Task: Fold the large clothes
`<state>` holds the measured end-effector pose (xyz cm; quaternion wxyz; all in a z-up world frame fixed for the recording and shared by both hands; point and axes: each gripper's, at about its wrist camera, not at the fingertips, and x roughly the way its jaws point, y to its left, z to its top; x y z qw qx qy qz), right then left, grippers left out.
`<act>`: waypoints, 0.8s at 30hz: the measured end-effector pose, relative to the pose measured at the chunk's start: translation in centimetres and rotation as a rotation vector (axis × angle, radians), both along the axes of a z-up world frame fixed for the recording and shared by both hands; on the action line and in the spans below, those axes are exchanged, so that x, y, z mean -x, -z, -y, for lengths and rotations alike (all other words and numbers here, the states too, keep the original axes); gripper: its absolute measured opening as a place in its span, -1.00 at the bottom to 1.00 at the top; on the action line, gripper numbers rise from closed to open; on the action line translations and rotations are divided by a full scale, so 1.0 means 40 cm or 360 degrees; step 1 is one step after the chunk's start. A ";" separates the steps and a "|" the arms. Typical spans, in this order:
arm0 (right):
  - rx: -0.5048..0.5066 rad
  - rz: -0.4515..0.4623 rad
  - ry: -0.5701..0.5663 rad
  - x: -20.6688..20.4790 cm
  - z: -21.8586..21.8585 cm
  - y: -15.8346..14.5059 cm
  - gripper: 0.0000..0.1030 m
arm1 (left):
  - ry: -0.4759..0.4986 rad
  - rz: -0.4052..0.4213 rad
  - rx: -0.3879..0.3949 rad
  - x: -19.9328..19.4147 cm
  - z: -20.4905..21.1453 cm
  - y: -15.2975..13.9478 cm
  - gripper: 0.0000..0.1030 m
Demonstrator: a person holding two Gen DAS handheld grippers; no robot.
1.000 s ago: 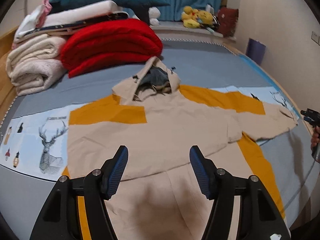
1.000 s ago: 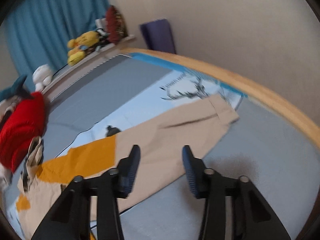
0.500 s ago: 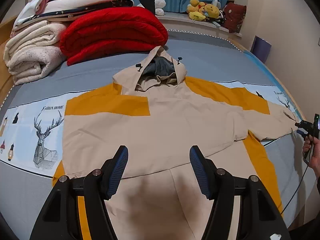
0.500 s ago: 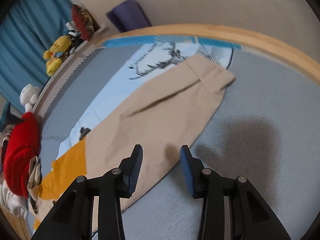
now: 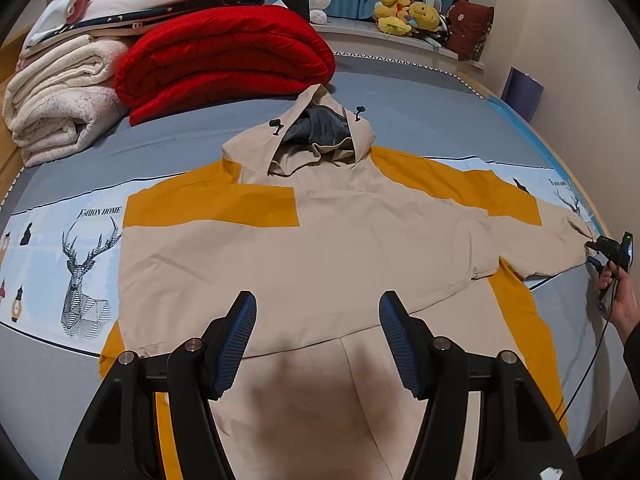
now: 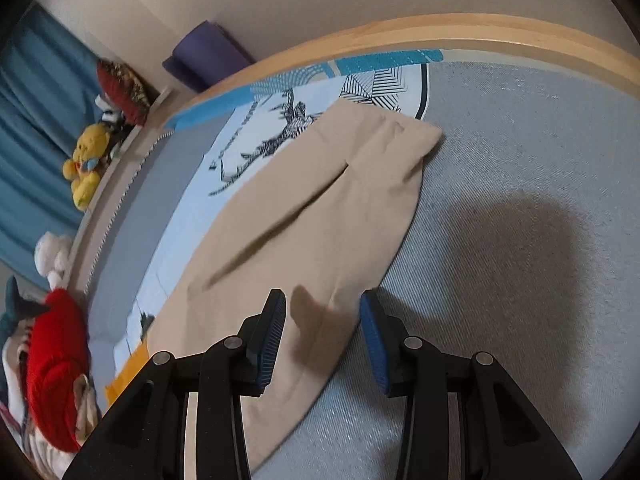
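A beige and mustard hooded jacket (image 5: 320,240) lies spread flat, front down, on the grey bed, hood toward the far side. My left gripper (image 5: 318,308) hangs open above the jacket's lower back, nothing between its blue pads. In the right wrist view the jacket's beige sleeve (image 6: 320,208) stretches toward the cuff (image 6: 404,136). My right gripper (image 6: 322,304) is open just above the sleeve's near edge, its shadow on the cloth. In the left wrist view, that right gripper (image 5: 591,252) sits at the sleeve's end, held by a hand (image 5: 620,296).
Folded red quilt (image 5: 224,64) and cream blankets (image 5: 60,96) are stacked at the bed's far left. Plush toys (image 5: 404,12) line the far sill by blue curtains. A wooden bed rail (image 6: 480,36) runs past the cuff, with a purple roll (image 6: 204,56) by the wall.
My right gripper has dropped toward the sleeve and rolled, so the sleeve fills more of its view. The left gripper has sunk slightly over the jacket. Neither gripper's opening has changed.
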<state>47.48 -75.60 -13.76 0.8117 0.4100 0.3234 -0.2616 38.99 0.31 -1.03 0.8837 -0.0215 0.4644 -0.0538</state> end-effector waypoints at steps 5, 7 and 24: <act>0.0009 0.0009 0.0048 -0.004 0.006 -0.001 -0.67 | -0.0002 -0.0007 -0.0001 -0.003 -0.002 0.002 0.15; 0.0068 0.0000 0.0045 -0.009 -0.008 -0.016 -0.78 | -0.0007 -0.0009 0.0003 -0.003 -0.006 0.002 0.15; 0.1048 0.0310 -0.1044 -0.151 -0.885 -0.505 -0.92 | -0.0288 0.0015 -0.0024 -0.048 -0.201 -0.090 0.15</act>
